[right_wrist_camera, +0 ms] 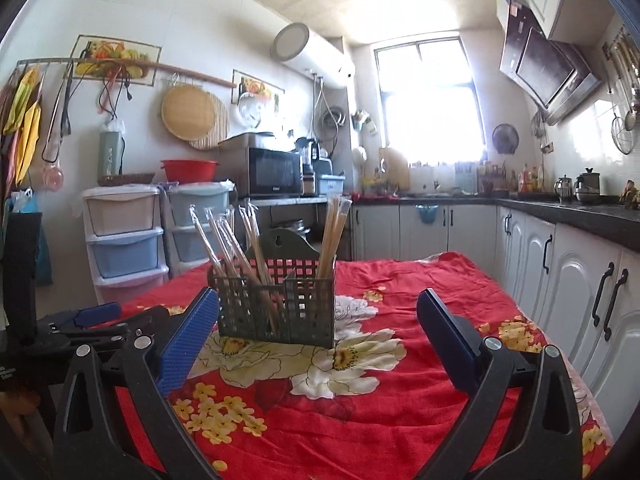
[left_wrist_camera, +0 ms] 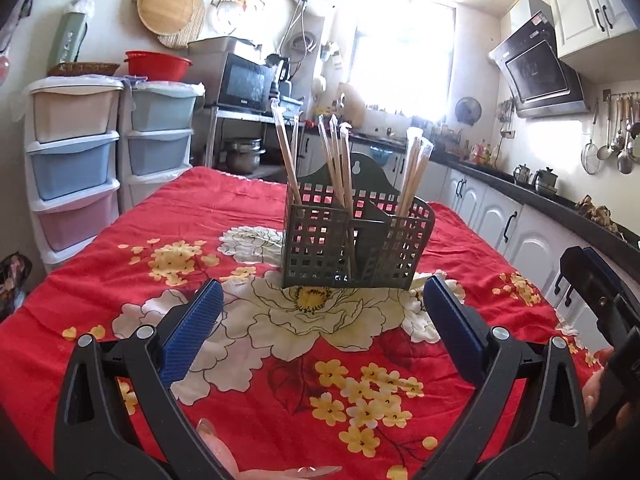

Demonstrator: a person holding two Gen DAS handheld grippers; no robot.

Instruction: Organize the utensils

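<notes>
On the red floral-cloth worktop [left_wrist_camera: 120, 280], grey lattice plastic caddy [left_wrist_camera: 352, 240] holds wrapped wooden chopsticks [left_wrist_camera: 336, 160] leaning loose. Left tongs [left_wrist_camera: 320, 320] and right tongs [right_wrist_camera: 316, 320] both released, empty; a careless nudge could tip the light caddy.

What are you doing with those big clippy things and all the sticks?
A person holds a gripper in each hand, tidying utensils on the table with the red flowered cloth. The wrapped chopsticks stand upright in the green basket. The left gripper and the right gripper are both open, holding nothing, pointed at the basket from a little way back.
</notes>
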